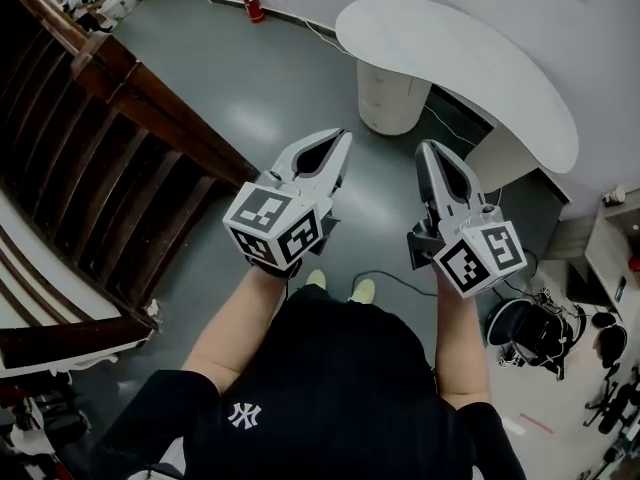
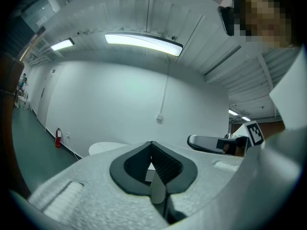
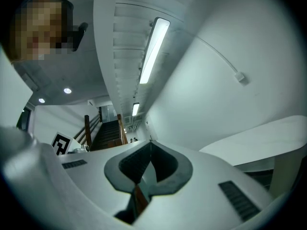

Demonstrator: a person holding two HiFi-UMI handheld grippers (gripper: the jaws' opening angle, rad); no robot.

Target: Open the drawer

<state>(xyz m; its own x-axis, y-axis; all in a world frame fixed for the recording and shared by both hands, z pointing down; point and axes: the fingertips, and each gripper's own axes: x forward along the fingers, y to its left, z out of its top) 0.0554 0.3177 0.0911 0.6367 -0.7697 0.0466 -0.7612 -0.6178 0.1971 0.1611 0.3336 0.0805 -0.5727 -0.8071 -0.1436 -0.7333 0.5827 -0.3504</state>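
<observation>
A rounded white cabinet (image 1: 389, 96) with horizontal seams like drawer fronts stands under a curved white table (image 1: 470, 63), a stretch of floor ahead of both grippers. My left gripper (image 1: 343, 138) is held out level over the grey floor, jaws shut with nothing between them (image 2: 151, 143). Beside it, my right gripper (image 1: 427, 148) is also shut and empty (image 3: 150, 143). Both point toward the table and touch nothing. The table's edge shows in the left gripper view (image 2: 103, 148) and in the right gripper view (image 3: 261, 138).
A dark wooden stair railing (image 1: 120, 118) runs along the left. A red fire extinguisher (image 1: 250, 0) stands by the far wall. Black chairs (image 1: 535, 333) and cables crowd the right. Grey floor (image 1: 260, 88) lies between me and the table.
</observation>
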